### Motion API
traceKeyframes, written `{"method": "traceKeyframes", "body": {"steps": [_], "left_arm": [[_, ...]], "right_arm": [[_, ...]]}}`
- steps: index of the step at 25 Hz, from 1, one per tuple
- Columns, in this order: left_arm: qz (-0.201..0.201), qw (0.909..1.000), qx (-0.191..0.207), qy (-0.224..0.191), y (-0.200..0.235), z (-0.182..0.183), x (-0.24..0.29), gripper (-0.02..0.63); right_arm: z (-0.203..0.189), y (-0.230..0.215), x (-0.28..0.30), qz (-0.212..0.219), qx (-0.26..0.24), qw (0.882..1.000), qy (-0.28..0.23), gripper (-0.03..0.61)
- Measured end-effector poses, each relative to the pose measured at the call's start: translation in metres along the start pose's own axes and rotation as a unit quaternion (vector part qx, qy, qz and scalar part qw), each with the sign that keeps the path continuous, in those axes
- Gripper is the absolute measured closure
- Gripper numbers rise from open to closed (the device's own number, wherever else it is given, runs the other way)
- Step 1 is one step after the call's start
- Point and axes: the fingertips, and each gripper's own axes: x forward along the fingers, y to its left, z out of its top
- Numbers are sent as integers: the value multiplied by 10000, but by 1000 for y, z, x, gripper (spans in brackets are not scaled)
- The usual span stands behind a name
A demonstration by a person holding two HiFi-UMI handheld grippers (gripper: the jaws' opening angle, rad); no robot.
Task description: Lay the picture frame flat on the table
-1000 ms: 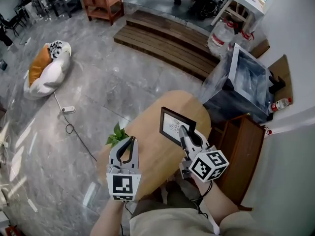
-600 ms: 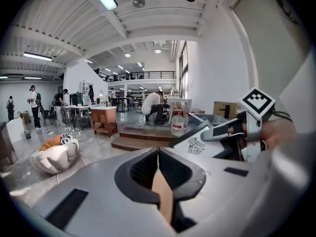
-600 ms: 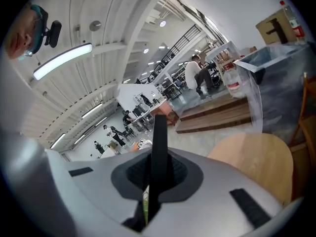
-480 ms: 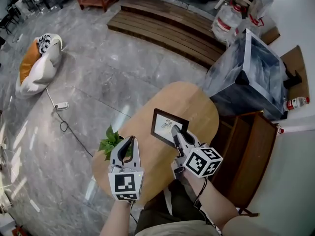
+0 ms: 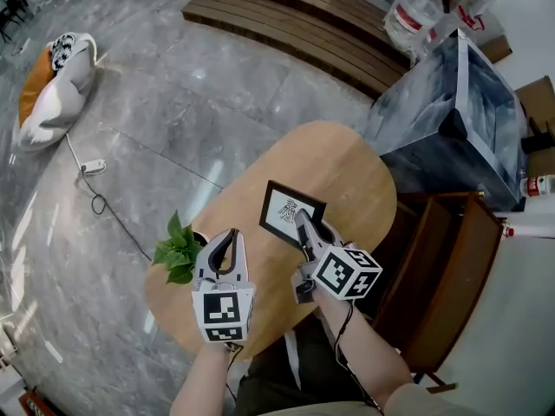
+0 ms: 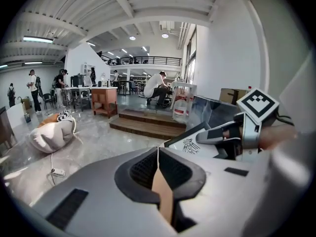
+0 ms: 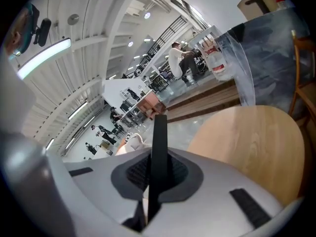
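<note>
The picture frame (image 5: 289, 211) is black with a white print. It hangs tilted over the oval wooden table (image 5: 347, 167), a little above the top. My right gripper (image 5: 303, 222) is shut on the frame's near edge, which shows as a black bar (image 7: 159, 130) between the jaws in the right gripper view. My left gripper (image 5: 227, 236) hovers to the left of the frame over the table, shut with nothing in it. In the left gripper view, the frame (image 6: 190, 143) and the right gripper (image 6: 217, 133) sit to the right.
A small green plant (image 5: 179, 250) stands at the table's left edge beside my left gripper. A wooden chair (image 5: 442, 276) and a plastic-wrapped box (image 5: 451, 111) are on the right. Wooden steps (image 5: 295, 24) and a cushion (image 5: 48, 85) lie on the floor beyond.
Both grippers have come down toward the table top, and the frame has come down with the right one. The plant now shows fully beside the left gripper.
</note>
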Motion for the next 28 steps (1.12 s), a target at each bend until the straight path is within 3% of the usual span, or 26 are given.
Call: {"method": "traceKeyframes", "body": {"steps": [10, 20, 25, 28], "left_arm": [[55, 9992, -313, 258, 0, -60, 50, 603], [-89, 9961, -585, 653, -12, -123, 90, 604], [-116, 9942, -668, 834, -18, -141, 97, 603], [-208, 9931, -673, 933, -25, -150, 102, 603]], "right_arm": [[-52, -63, 49, -164, 307, 9990, 286, 574], [-106, -111, 89, -323, 131, 9966, 743, 574], [-125, -131, 100, -311, 280, 9954, 863, 572], [-133, -143, 107, -388, 192, 9944, 960, 538]]}}
